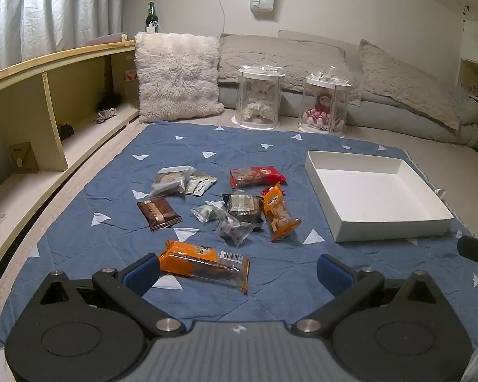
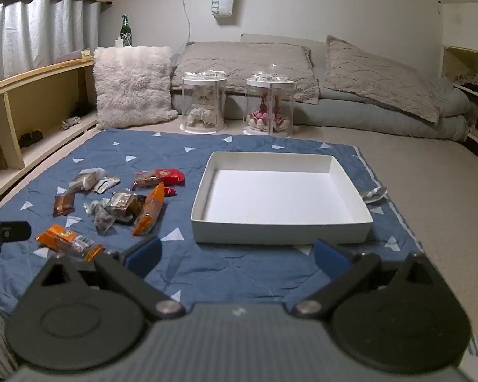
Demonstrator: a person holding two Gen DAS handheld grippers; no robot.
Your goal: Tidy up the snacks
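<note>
The left gripper (image 1: 237,270) is held wide open above the near part of a blue quilt (image 1: 111,242), and nothing is held between its blue pads (image 1: 141,272). Just beyond its left pad, a long orange packet (image 1: 204,262) is seen lying flat on the quilt. Farther out, the other snacks are scattered in a loose group: a brown packet (image 1: 158,214) to the left, a clear wrapped sweet (image 1: 234,227) and a small green one (image 1: 207,213) in the middle, a dark boxed cake (image 1: 243,207) behind them, and a second orange packet (image 1: 278,211) leaning against it on the right. At the far side of the group a red packet (image 1: 256,176) and two pale sachets (image 1: 181,181) are found.

The right gripper (image 2: 237,259) is likewise spread wide, with nothing between its pads (image 2: 329,259). Straight ahead of it, a white box (image 2: 280,227) is set on the right half of the quilt; no snack is seen inside it, and all the snacks lie to its left, apart from it. A crumpled silver wrapper (image 2: 374,194) is seen just beside the box's right wall.

At the far edge of the quilt, two clear cases (image 2: 204,108) with dolls inside are stood side by side, with a fluffy cushion (image 2: 132,87) to their left and grey pillows (image 2: 245,63) behind. A green bottle (image 2: 126,30) is seen on the shelf at far left.
</note>
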